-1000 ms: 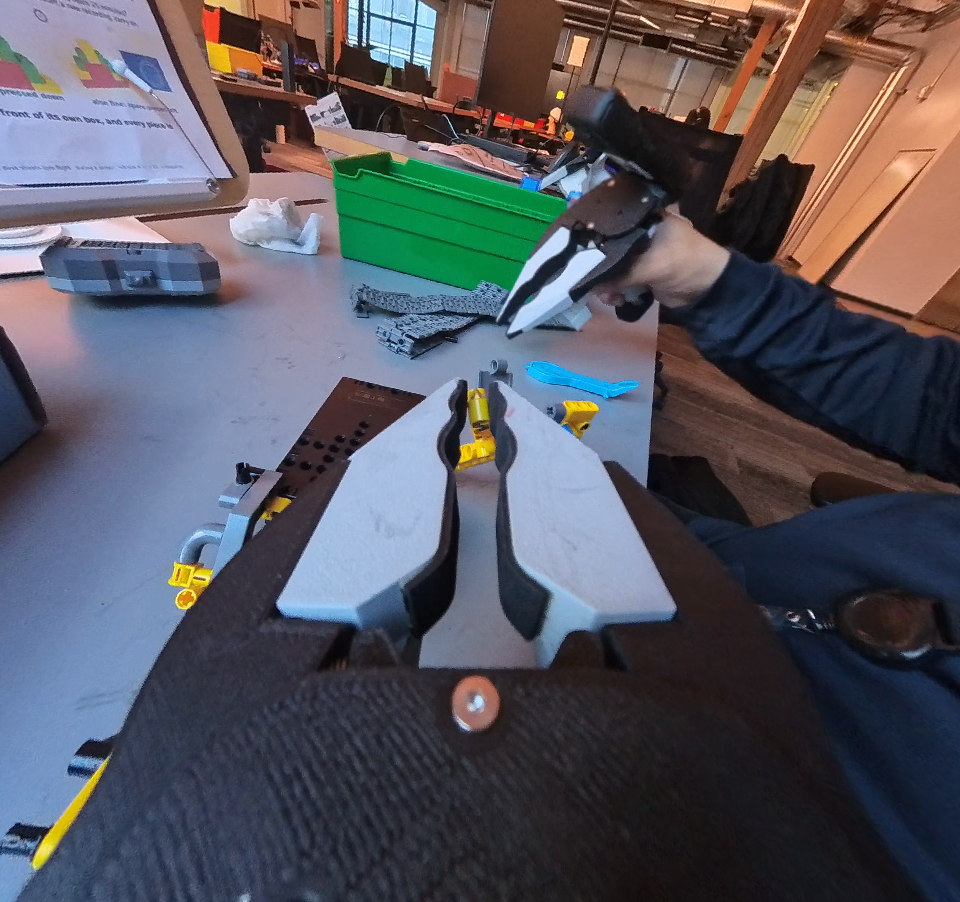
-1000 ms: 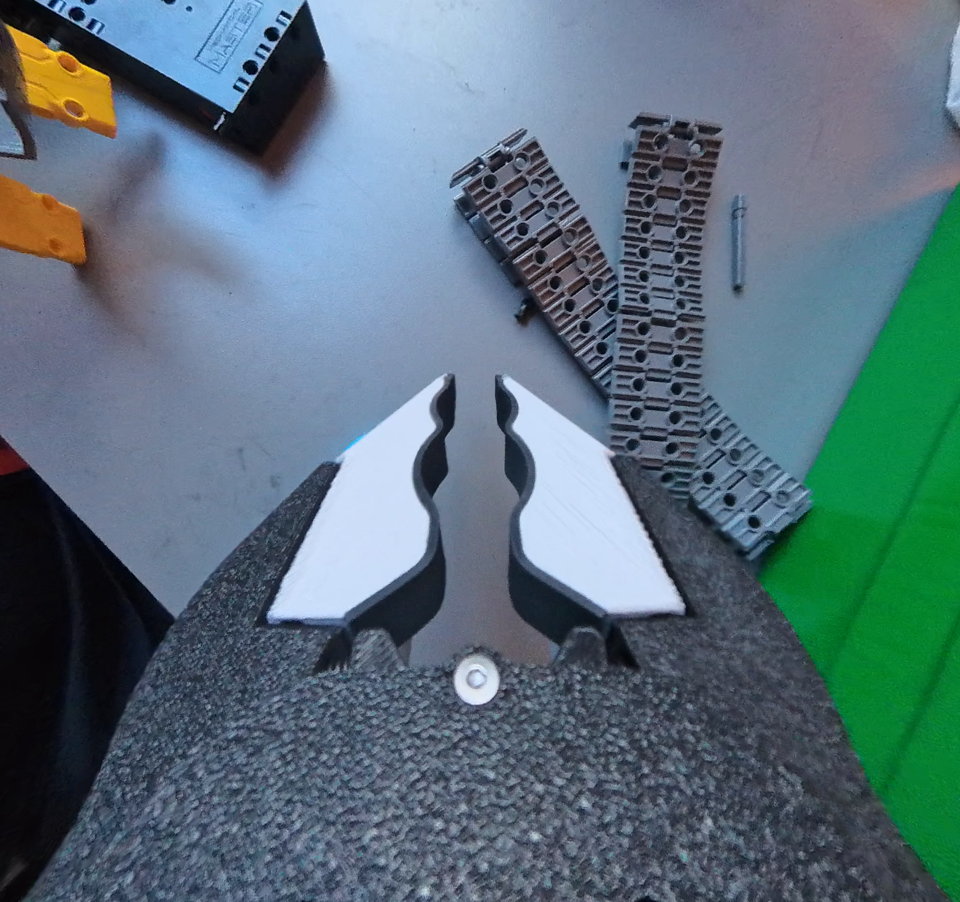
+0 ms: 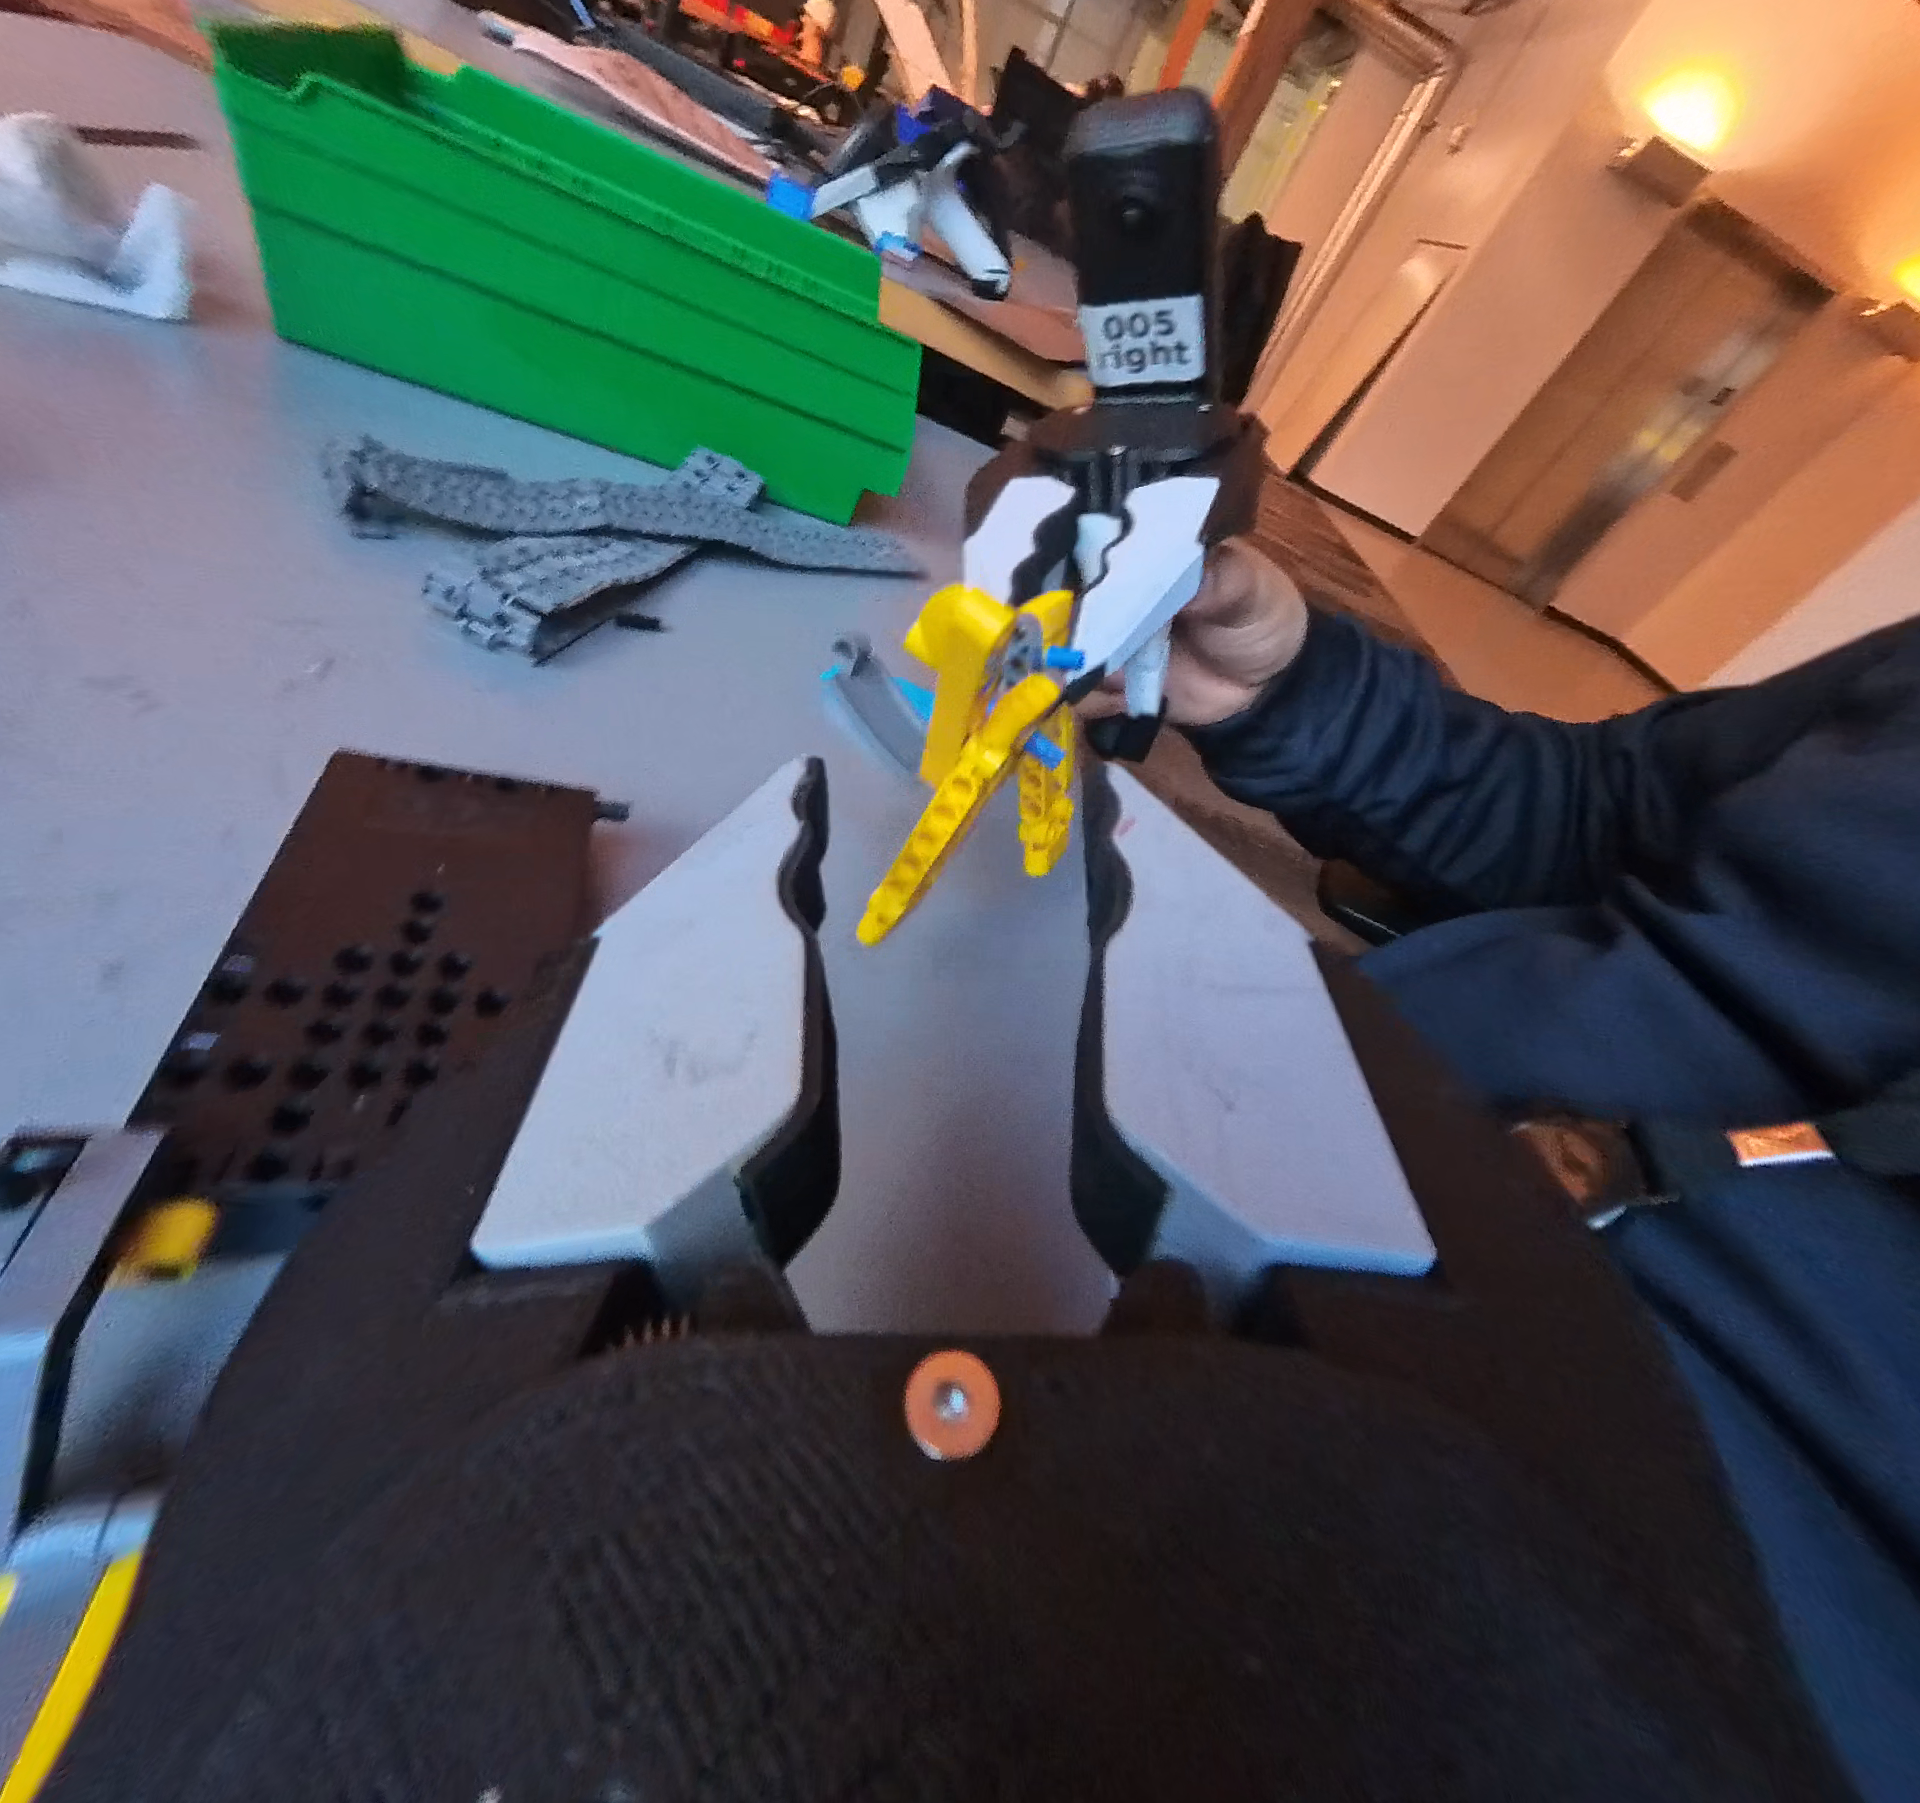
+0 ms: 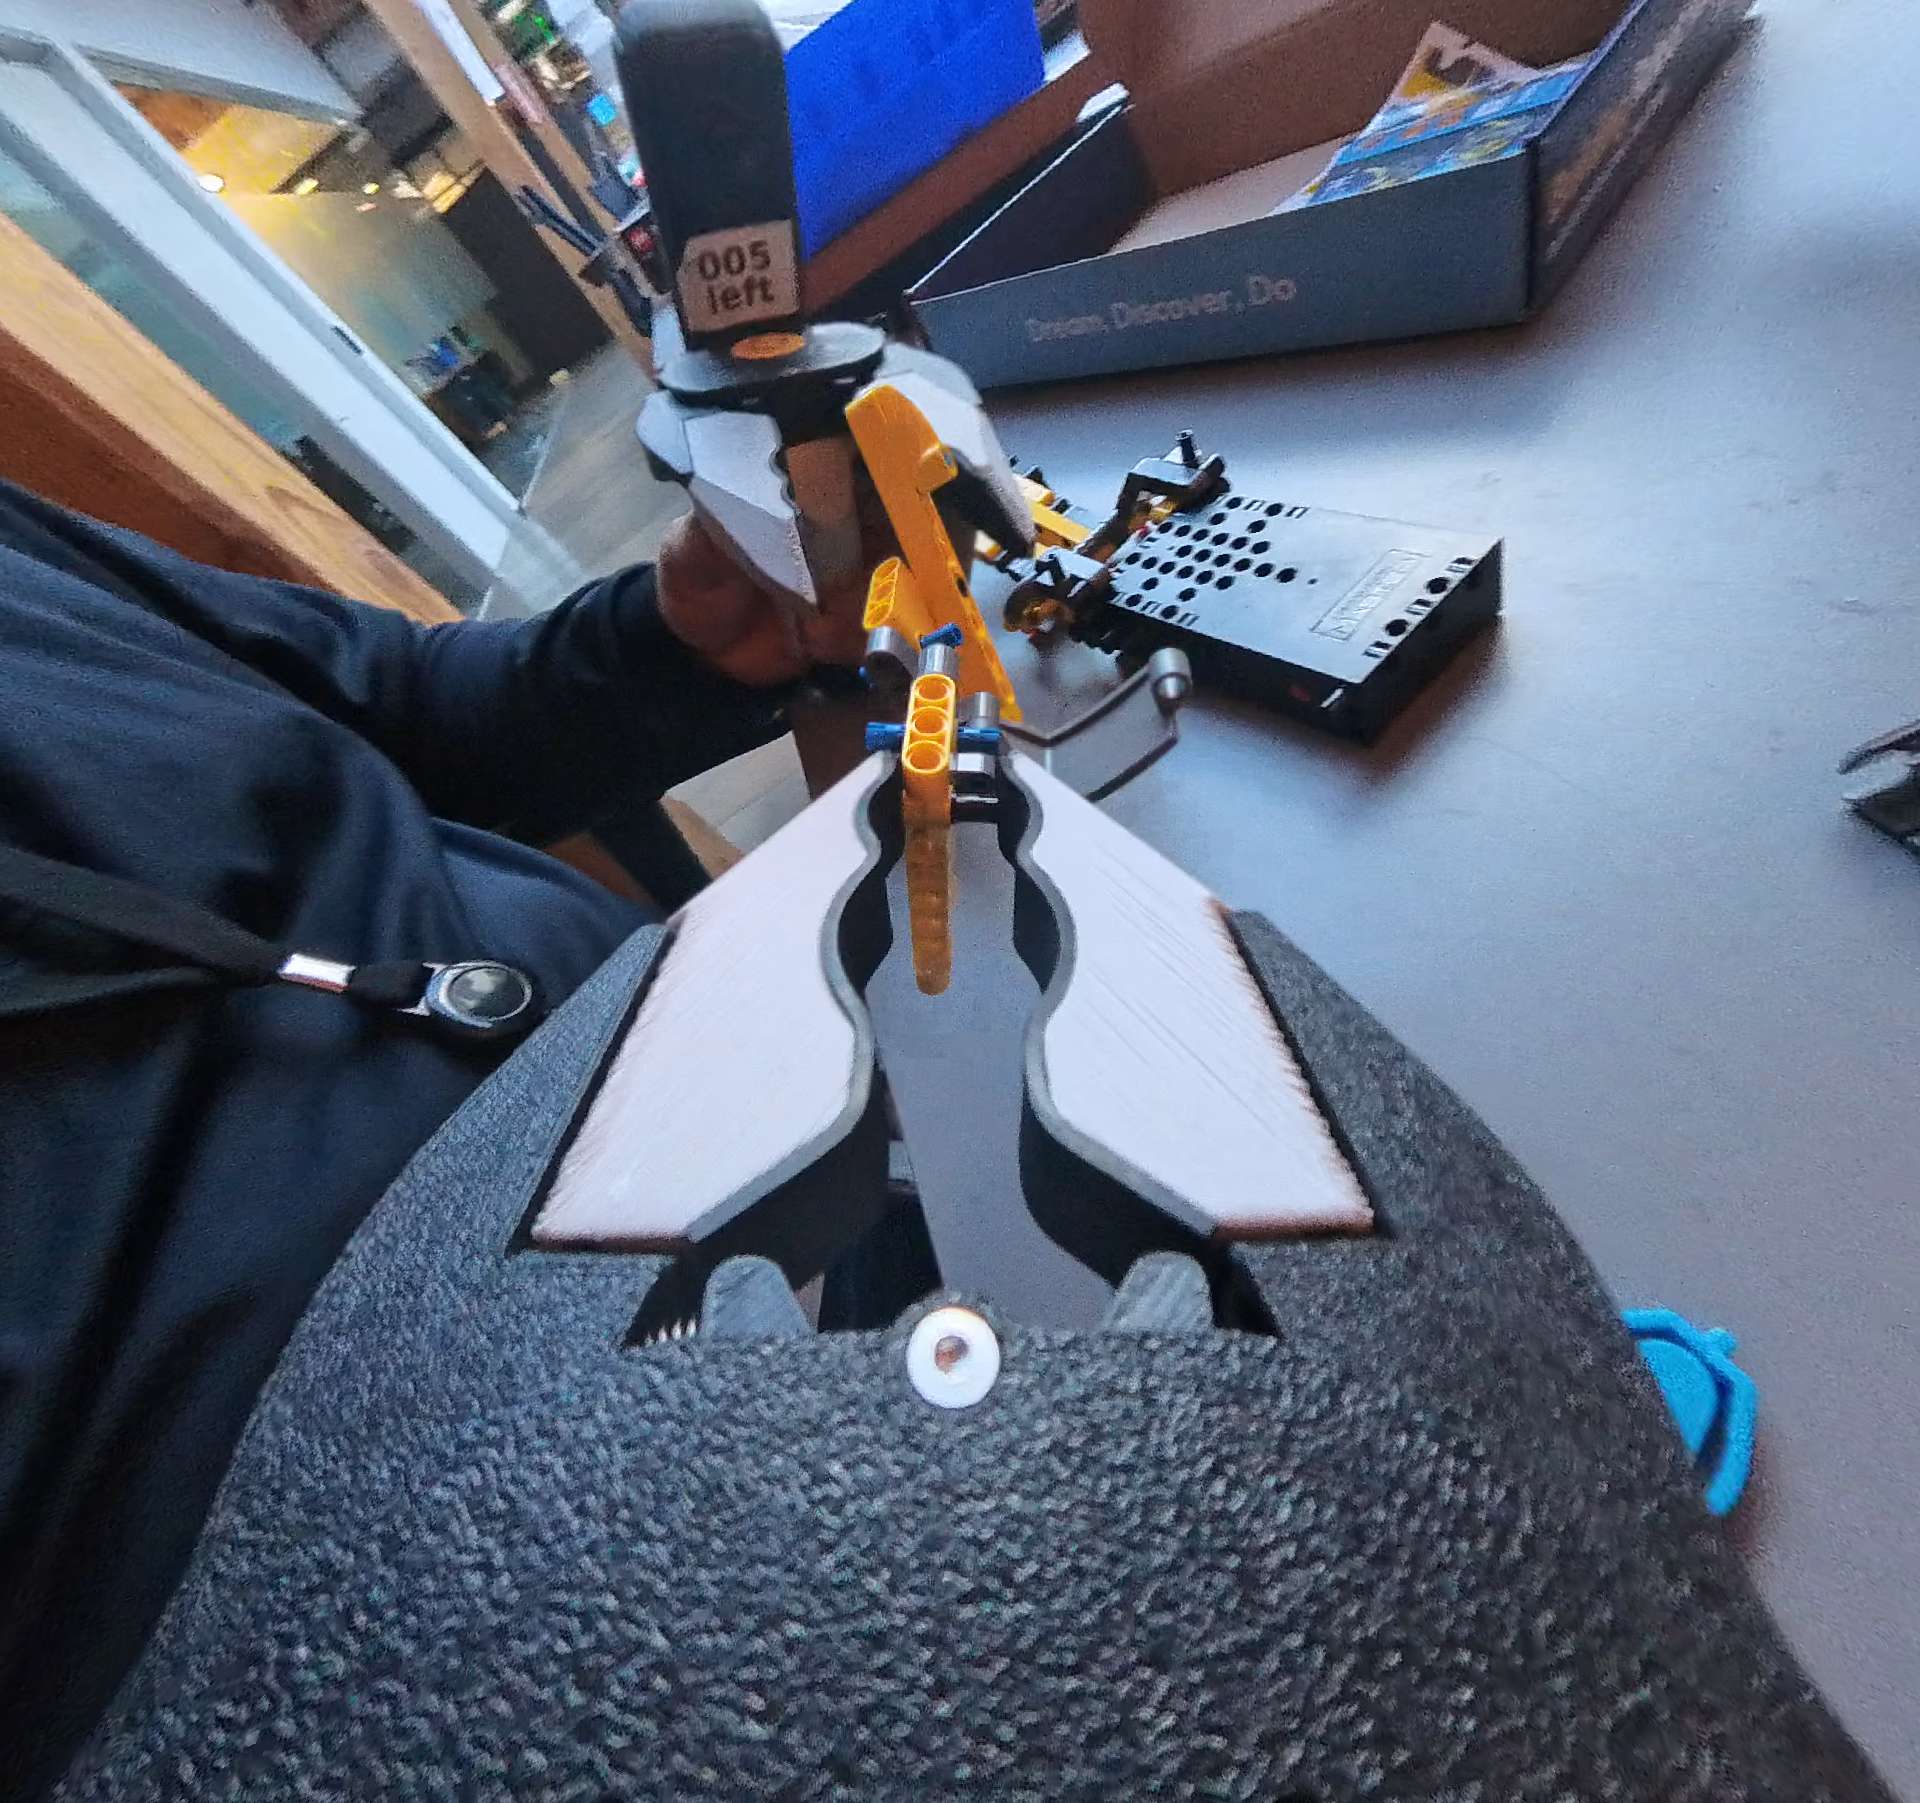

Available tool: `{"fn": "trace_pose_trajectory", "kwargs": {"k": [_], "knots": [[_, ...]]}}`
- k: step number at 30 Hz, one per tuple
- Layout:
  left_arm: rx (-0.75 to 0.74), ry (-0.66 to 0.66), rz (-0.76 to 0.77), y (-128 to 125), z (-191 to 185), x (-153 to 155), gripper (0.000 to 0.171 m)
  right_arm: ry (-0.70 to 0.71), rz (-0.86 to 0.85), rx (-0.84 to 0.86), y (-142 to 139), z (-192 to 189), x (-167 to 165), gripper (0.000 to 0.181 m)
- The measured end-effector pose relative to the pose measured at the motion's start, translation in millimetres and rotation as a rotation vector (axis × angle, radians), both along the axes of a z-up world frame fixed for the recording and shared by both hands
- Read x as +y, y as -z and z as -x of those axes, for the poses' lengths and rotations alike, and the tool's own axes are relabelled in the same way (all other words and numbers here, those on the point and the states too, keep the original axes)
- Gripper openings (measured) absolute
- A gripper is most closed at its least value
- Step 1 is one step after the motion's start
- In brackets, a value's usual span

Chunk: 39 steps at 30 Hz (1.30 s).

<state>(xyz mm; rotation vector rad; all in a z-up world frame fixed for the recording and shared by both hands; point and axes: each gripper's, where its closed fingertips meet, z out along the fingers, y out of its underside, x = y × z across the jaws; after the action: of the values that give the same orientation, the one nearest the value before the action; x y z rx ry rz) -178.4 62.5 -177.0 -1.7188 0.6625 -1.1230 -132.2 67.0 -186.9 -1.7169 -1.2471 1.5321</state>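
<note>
Right wrist view shows the right gripper (image 4: 943, 777) clamped on a yellow beam assembly (image 4: 928, 714) with grey bushes and blue pins; one thin yellow beam runs back between its fingers toward the camera, and a wider yellow piece rises away toward the left gripper (image 4: 894, 517), held opposite it. In the left wrist view the left gripper (image 3: 945, 797) stands with its fingers spread wide and nothing between them, while the yellow beam assembly (image 3: 982, 745) hangs in the air just ahead of its tips, long axis slanting from upper right down to lower left. A second ago the left gripper was nearly closed around a yellow part low over the tabletop (image 3: 187, 631), and the right gripper hovered empty above the grey track links (image 3: 582, 538); now the assembly is off the tabletop, in the right gripper. A black perforated block (image 4: 1299, 590) lies on the tabletop beside a grey curved piece (image 4: 1122, 725), and a green bin (image 3: 561, 288) stands behind the links.
</note>
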Motion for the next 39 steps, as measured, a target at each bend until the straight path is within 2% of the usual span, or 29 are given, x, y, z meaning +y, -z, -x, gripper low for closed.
{"fn": "trace_pose_trajectory", "kwargs": {"k": [5, 12, 16, 19, 22, 24, 28, 30, 35, 39], "knots": [[0.018, 0.107, -0.045, -2, -22, -5, 0.02, -0.056, 0.028, 0.02, -1, 1, -8, 0.013], [-0.195, 0.229, 0.032, -20, -30, -17, 0.022, -0.112, -0.017, -0.008, 7, -6, -12, 0.013], [-0.126, 0.235, 0.017, -10, -40, -19, 0.025, -0.113, 0.042, 0.023, 5, -1, -14, 0.013], [0.005, 0.244, -0.029, 5, -51, -23, 0.025, -0.128, 0.038, 0.022, 4, 2, -19, 0.013], [0.136, 0.201, -0.063, 19, -51, -20, 0.023, -0.101, -0.096, -0.06, 12, 0, -17, 0.013], [0.227, 0.177, -0.159, 22, -50, -20, 0.023, -0.082, -0.236, -0.109, 15, 0, -16, 0.014], [0.499, 0.092, -0.624, 14, -48, -28, 0.022, -0.038, -0.744, -0.131, 5, -1, -23, 0.014], [0.593, 0.05, -0.765, 13, -49, -31, 0.022, -0.025, -0.889, -0.148, 1, -3, -26, 0.014], [0.648, 0.03, -0.797, 19, -53, -32, 0.022, 0.012, -1.021, -0.176, 3, -8, -27, 0.017], [0.682, 0.012, -0.826, 21, -55, -31, 0.021, 0.033, -1.057, -0.177, 3, -9, -26, 0.015]]}}
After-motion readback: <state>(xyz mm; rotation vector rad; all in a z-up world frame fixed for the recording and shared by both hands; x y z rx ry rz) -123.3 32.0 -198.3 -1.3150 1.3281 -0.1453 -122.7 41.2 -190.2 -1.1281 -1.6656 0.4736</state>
